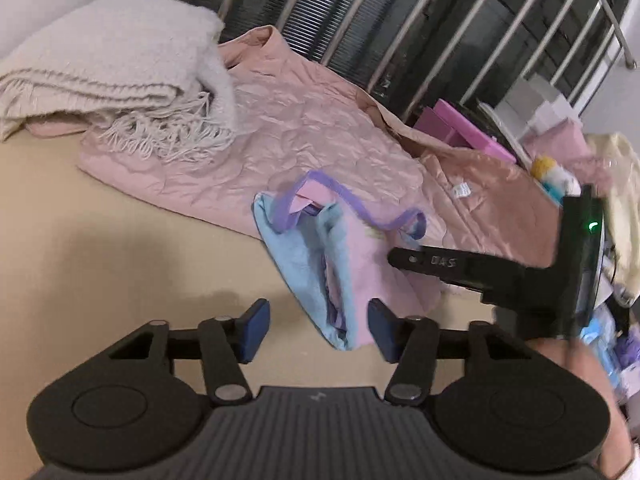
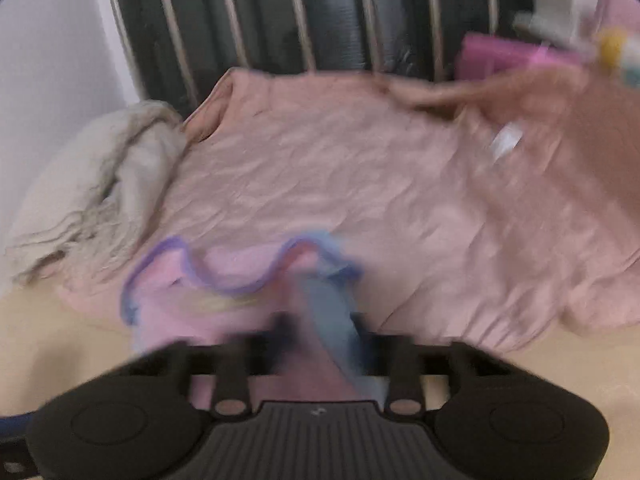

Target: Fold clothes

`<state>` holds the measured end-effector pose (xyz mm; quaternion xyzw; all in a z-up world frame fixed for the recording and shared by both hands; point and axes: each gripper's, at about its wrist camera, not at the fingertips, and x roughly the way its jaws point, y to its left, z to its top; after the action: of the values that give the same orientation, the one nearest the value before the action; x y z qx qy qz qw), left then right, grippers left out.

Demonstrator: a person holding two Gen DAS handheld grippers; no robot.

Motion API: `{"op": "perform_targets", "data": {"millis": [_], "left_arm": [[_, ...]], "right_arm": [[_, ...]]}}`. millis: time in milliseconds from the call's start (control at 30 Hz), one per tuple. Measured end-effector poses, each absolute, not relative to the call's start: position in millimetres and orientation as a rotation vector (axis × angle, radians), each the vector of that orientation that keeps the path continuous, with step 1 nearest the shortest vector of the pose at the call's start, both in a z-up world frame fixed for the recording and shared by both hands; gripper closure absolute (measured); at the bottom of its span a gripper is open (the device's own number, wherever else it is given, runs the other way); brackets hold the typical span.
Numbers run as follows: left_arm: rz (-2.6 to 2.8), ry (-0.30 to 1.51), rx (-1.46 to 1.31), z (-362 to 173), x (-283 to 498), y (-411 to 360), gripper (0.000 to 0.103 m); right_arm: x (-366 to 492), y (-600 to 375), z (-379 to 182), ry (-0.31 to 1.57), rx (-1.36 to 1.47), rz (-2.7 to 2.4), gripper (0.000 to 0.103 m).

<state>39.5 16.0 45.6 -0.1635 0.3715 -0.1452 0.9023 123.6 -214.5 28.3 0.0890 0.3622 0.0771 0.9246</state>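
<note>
The left gripper [image 1: 316, 330] stands partly open, its 2 blue pads either side of the small pink-and-blue garment's [image 1: 352, 256] lower fold, not visibly pressing. The right gripper [image 2: 320, 336], blurred, is closed on that garment's blue part. Beyond both lies a pink quilt [image 1: 288, 120] on the tan surface [image 1: 100, 248].

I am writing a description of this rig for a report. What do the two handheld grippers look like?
The left gripper has a black ribbed body, two round black housings, black linkage arms with silver pivot pins, and blue rectangular finger pads. The right gripper, seen from the side, has a flat black finger with embossed lettering, a black block body, and a small green light. No cables or sleeves are visible.
</note>
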Motion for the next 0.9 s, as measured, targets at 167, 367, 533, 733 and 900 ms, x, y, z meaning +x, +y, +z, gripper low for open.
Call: {"op": "perform_targets", "data": {"millis": [167, 367, 533, 733, 900], "left_arm": [[-0.369, 0.727, -0.405, 49.6, -4.0, 28.0, 0.086], [-0.44, 0.728, -0.323, 50.0, -18.3, 1.2, 0.059], [-0.456, 0.786, -0.218, 43.0, 0.5, -45.4, 0.059], [-0.445, 0.801, -0.27, 32.9, -0.6, -41.7, 0.094], [-0.441, 0.663, -0.359, 66.6, -66.7, -0.2, 0.095]], "right_arm": [[17.4, -234.5, 37.6, 0.63, 0.304, 0.38, 0.097], [-87.9, -255.9, 11.9, 0.667, 0.282, 0.457, 0.072], [-83.1, -284.5, 23.3, 0.602, 0.316, 0.285, 0.06], [-58.1, -275.5, 14.5, 0.677, 0.299, 0.353, 0.081], [-95.7, -257.5, 34.4, 0.553, 0.27, 0.451, 0.097]]}}
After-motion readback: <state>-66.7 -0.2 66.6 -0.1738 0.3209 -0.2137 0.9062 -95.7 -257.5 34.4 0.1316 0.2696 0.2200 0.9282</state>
